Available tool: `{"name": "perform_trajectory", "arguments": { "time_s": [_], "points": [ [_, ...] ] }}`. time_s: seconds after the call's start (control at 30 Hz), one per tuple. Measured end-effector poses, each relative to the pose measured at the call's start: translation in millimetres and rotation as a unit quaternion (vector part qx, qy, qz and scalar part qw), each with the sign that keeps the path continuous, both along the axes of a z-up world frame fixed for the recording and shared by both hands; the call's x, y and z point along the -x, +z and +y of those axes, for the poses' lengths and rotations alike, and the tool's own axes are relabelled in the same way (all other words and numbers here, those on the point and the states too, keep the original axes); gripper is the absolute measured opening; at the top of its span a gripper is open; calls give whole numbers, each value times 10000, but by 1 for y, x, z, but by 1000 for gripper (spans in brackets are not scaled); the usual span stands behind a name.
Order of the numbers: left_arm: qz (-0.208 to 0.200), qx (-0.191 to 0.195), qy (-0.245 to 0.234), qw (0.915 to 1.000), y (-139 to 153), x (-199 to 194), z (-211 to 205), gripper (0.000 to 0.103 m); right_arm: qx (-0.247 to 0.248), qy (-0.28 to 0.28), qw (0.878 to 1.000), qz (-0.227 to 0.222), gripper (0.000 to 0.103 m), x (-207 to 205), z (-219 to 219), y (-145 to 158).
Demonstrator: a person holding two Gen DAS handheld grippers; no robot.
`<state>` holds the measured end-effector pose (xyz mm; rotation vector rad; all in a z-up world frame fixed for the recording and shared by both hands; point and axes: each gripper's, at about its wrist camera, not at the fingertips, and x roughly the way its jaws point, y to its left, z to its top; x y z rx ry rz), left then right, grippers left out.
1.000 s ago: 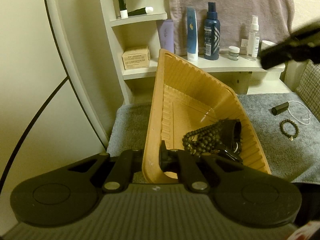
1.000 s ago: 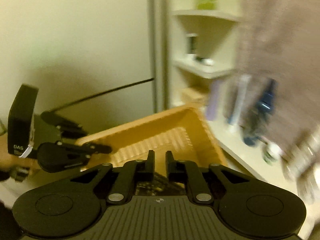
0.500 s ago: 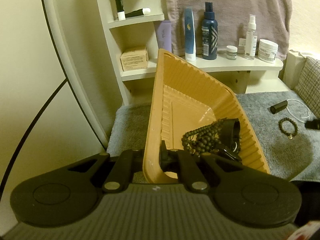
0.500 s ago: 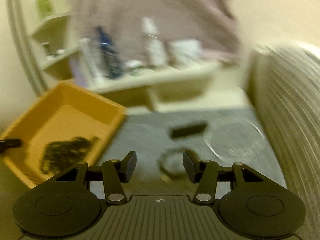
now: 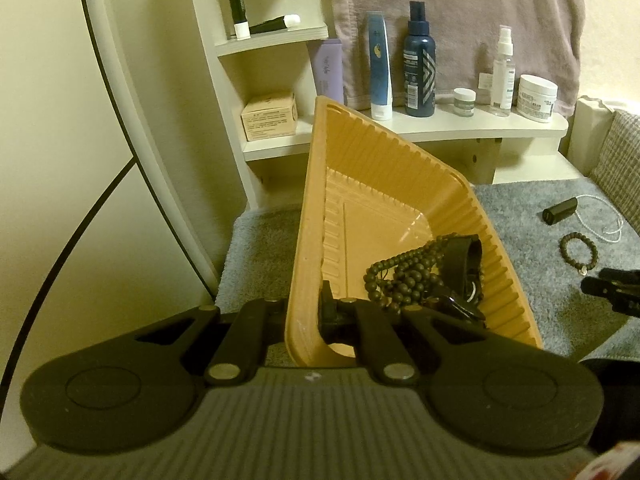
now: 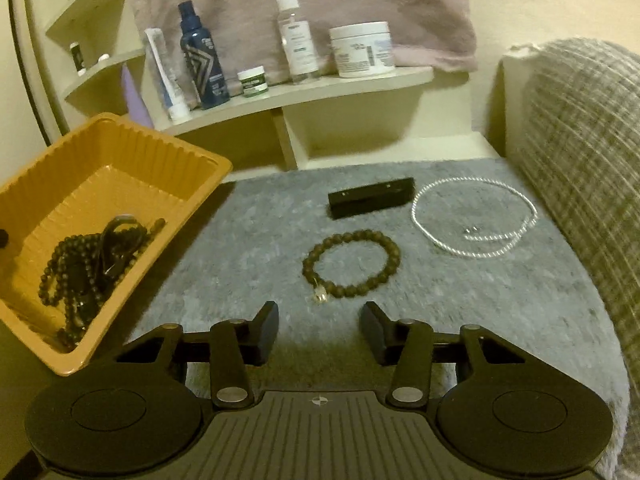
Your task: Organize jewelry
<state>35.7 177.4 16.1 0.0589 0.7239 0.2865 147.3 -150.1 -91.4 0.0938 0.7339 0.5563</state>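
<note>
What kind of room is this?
Probably a bedroom or dressing corner at home: a shelf of lotion and spray bottles, a towel hanging behind, and a beaded bracelet on a soft grey mat.

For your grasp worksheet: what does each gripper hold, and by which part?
Left gripper pinches the tray by its near rim wall. Right gripper holds nothing, jaws closing short of the bracelet.
</note>
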Motion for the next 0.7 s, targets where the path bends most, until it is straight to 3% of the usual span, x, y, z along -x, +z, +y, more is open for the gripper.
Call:
{"name": "perform_trajectory", "arguments": {
  "time_s": [0.2,0.37,0.53,0.7],
  "points": [
    [2,7,6,10000,0,0,1,5,214,34,9996,-154,33,-9,14,-3],
    [3,3,5,10000,0,0,1,5,588,27,9977,-327,8,-6,22,-2],
    [0,2,-1,10000,0,0,1,5,652,75,9968,-453,8,3,23,5],
    [-2,5,1,10000,0,0,1,5,91,516,9964,-674,8,18,36,43]
  ]
}}
